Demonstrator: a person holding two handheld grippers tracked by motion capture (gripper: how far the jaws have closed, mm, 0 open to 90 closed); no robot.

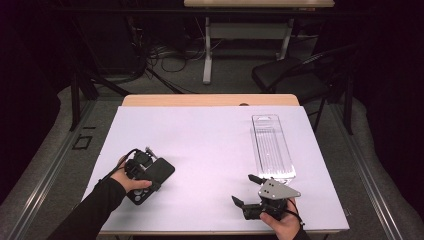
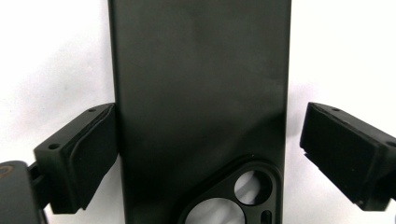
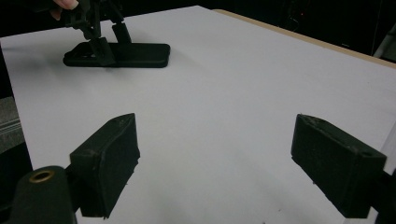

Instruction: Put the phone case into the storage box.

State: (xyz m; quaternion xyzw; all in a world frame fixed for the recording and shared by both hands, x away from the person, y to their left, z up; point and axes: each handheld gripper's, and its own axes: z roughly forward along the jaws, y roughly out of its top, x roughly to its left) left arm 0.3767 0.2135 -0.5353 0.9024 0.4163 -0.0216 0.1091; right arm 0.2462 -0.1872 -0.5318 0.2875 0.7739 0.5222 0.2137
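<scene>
A black phone case (image 2: pixel 201 93) lies flat on the white sheet (image 1: pixel 210 150) that covers the table, near the left front part of it. Its camera holes are at the end closest to the person. The left gripper (image 2: pixel 205 154) is right over the case. Its two black jaws are spread apart, one on each long side of the case. The left jaw looks like it touches the edge of the case. The right jaw has a small gap of white sheet between it and the case. So the jaws are not squeezing the case.

From above, the left gripper (image 1: pixel 142 167) sits on top of the case (image 1: pixel 152 180), and the person's left hand (image 1: pixel 125 180) holds it.

The right gripper (image 1: pixel 246 191) is near the front edge of the table, well apart from the case. Its jaws are wide open and hold nothing. Bare white sheet lies between them.

A clear plastic tray (image 1: pixel 272 147) lies on the right side of the sheet, just past the right gripper. It looks empty.

Behind the table stand a dark chair (image 1: pixel 295 75) and another table (image 1: pixel 250 20).
</scene>
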